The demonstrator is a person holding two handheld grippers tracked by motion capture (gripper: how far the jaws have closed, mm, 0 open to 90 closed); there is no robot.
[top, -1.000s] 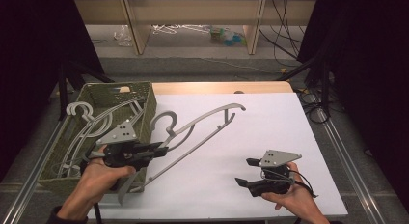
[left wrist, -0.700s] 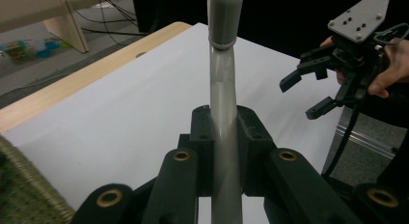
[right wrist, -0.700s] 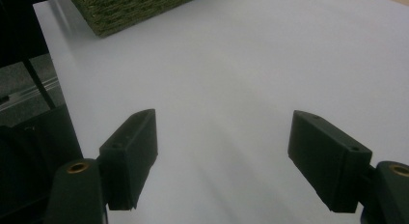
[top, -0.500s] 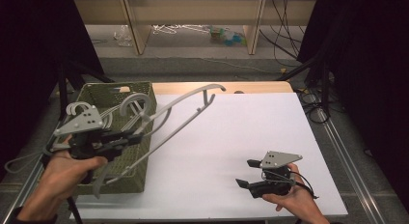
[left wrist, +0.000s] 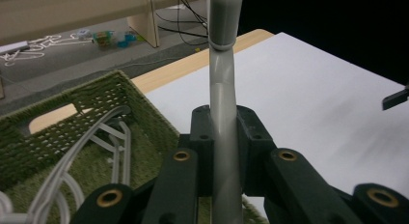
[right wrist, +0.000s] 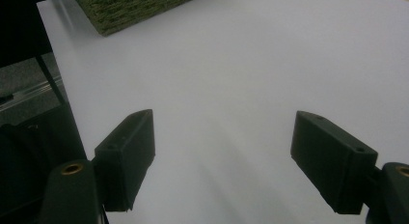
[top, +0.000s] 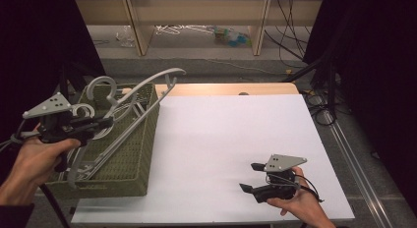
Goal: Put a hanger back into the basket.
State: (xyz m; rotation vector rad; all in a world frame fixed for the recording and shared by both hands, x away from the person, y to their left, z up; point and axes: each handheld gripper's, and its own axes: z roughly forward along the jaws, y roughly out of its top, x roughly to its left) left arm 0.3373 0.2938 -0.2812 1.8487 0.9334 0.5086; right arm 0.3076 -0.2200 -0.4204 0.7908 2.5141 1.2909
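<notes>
From the high view we judge the work to be most of the way through: the grey hanger (top: 129, 98) we are carrying is already over the green woven basket (top: 133, 159) at the left of the white table (top: 231, 139), its long arm sticking out past the basket's far rim and its hook curling up above the far left corner, while other hangers (top: 93, 161) lie inside the basket. What is left, as we read it, is to lower this one among them and let go. Our left gripper (top: 101, 124) sits above the basket's left side, pointing level across it toward the table, with our left hand (top: 34, 161) wrapped under its body and the forearm coming in from the bottom left corner. Our right gripper (top: 252, 177) rests low near the table's front right, well apart from the basket, cradled in our right hand (top: 295, 203) and pointing left. In the left gripper view the jaws are clamped tight on the hanger (left wrist: 223, 118), whose grey bar runs straight up between the two black pads, with the basket (left wrist: 96, 108) and its hangers below and to the left. In the right gripper view the right gripper (right wrist: 236, 151) has its jaws standing wide apart with nothing between them but bare white table (right wrist: 231, 64), and a corner of the basket (right wrist: 130, 7) shows at the top.
</notes>
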